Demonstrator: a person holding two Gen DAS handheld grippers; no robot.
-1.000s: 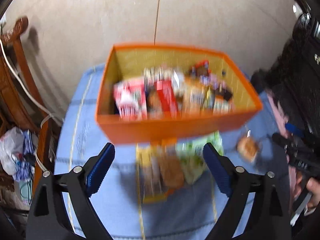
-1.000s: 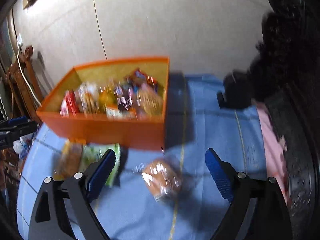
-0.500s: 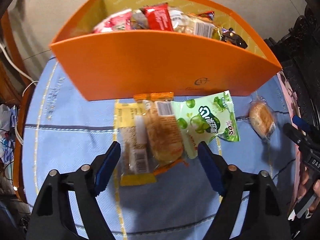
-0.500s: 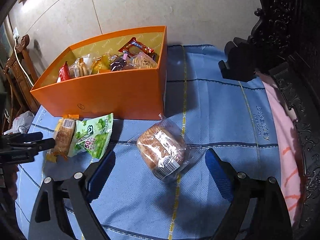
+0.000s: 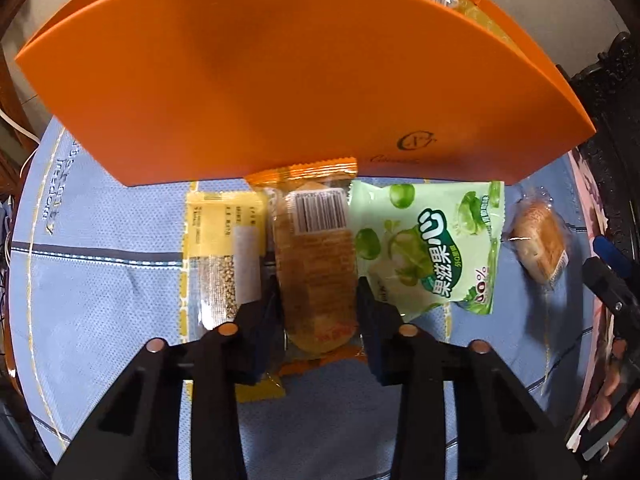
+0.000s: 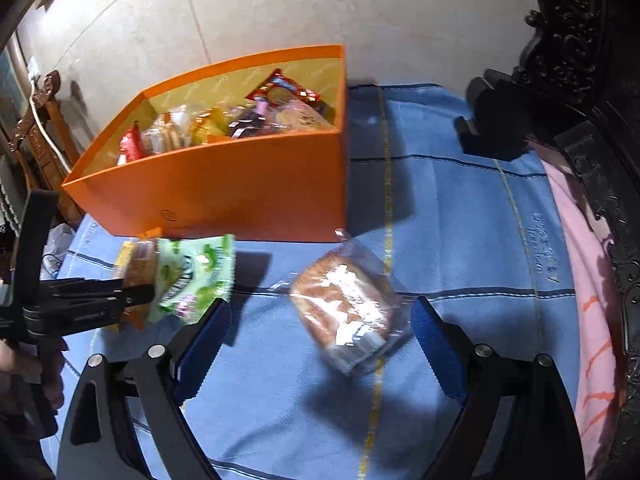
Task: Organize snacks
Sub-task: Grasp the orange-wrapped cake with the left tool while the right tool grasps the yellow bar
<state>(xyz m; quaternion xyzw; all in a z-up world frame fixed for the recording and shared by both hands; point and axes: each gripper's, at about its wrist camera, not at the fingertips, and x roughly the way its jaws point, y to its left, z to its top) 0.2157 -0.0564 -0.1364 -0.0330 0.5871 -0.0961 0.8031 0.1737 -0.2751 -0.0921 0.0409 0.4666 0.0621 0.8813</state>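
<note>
An orange box [image 5: 280,80] full of snacks stands on the blue cloth. In front of it lie a yellow packet [image 5: 224,248], a brown cake packet [image 5: 316,240] in an orange wrapper and a green fruit-jelly packet [image 5: 428,248]. My left gripper [image 5: 318,300] points down over the cake packet, its jaws closing, the pads against both long sides of it. A wrapped bread bun [image 6: 348,308] lies to the right. My right gripper [image 6: 320,316] hangs open just above the bun, its fingers wide on either side and not touching it. In the right wrist view the left gripper [image 6: 136,294] reaches in from the left.
Dark carved wooden furniture [image 6: 580,60] and a pink cloth [image 6: 592,280] border the right side. A black object [image 6: 492,128] sits on the cloth behind the bun. A wooden chair [image 6: 44,128] with a white cable stands at the left. Bare blue cloth [image 6: 460,220] lies right of the box.
My left gripper came down onto the packets in front of the box and its jaws narrowed around the cake packet. The right gripper sank slightly toward the bun, jaws unchanged.
</note>
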